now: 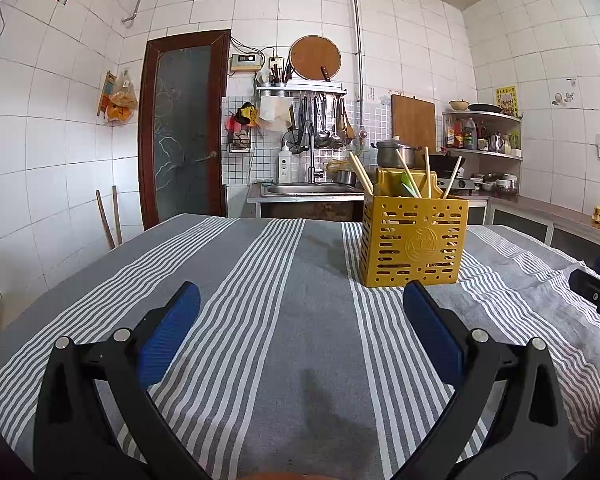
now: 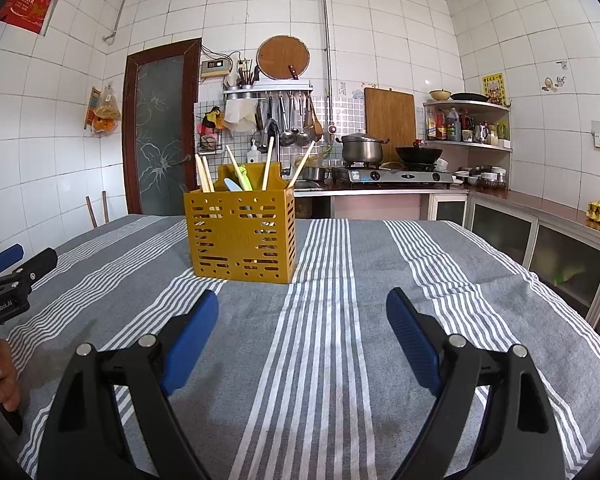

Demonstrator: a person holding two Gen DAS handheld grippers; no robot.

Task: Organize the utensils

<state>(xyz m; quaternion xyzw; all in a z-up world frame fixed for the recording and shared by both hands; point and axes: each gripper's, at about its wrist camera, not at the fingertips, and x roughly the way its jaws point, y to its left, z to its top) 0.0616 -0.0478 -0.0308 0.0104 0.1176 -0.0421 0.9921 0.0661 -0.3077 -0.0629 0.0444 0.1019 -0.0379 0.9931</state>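
Note:
A yellow slotted utensil holder [image 1: 414, 238] [image 2: 242, 236] stands upright on the striped cloth, beyond both grippers. Several wooden chopsticks [image 1: 360, 174] [image 2: 268, 164] and a pale green utensil [image 1: 410, 184] [image 2: 242, 178] stick up out of it. My left gripper [image 1: 302, 292] hangs over the cloth, open, nothing between its blue pads [image 1: 172, 332]; the holder lies ahead to its right. My right gripper [image 2: 302, 300] is likewise open and empty, with the holder ahead to its left. The left gripper's tips [image 2: 20, 260] show at the left edge of the right wrist view.
The table [image 1: 280, 320] is covered by a grey cloth with white stripes. Behind it are a sink [image 1: 308, 189], a gas stove [image 2: 396, 176] with a pot and wok, a wall rack of hanging utensils [image 2: 296, 120], shelves, and a glass door [image 1: 182, 128].

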